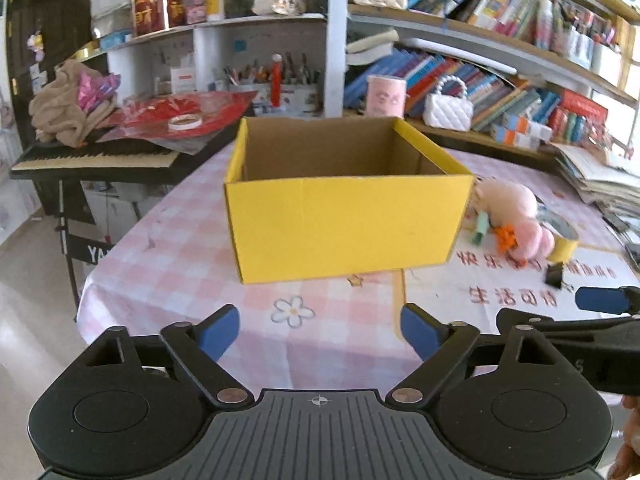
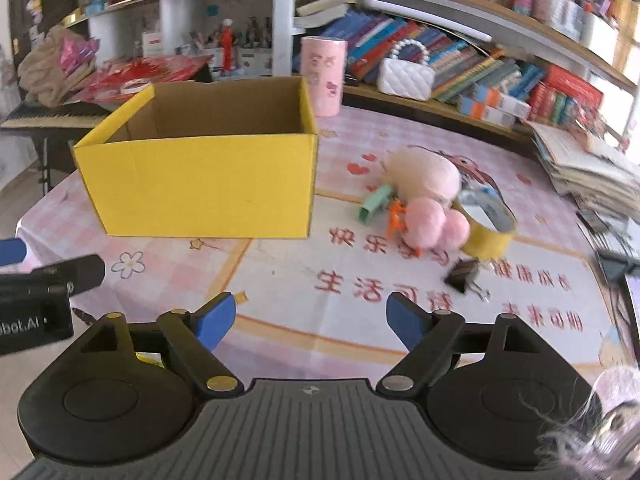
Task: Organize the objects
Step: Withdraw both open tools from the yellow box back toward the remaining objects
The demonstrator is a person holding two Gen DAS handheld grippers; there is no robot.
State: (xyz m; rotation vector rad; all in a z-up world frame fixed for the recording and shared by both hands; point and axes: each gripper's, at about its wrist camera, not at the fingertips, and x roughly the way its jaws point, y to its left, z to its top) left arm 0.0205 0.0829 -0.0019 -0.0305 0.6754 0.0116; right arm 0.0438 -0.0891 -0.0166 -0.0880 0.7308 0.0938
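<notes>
An open, empty-looking yellow cardboard box (image 1: 340,224) stands on the pink checked tablecloth; it also shows in the right wrist view (image 2: 200,188). Right of it lie a pink plush toy (image 2: 424,196), a mint green clip (image 2: 374,203), a small orange piece (image 2: 396,218), a yellow tape roll (image 2: 488,224) and a black binder clip (image 2: 464,274). My left gripper (image 1: 320,330) is open and empty, in front of the box. My right gripper (image 2: 308,320) is open and empty, short of the binder clip. The plush (image 1: 516,216) and the binder clip (image 1: 554,274) also show in the left wrist view.
A pink cylinder (image 2: 323,76) stands behind the box. Bookshelves (image 2: 480,60) and a white handbag (image 2: 406,76) line the back. A keyboard (image 1: 96,158) with red papers sits far left. Stacked papers (image 2: 592,172) lie at the right. The table edge (image 1: 86,304) drops off at left.
</notes>
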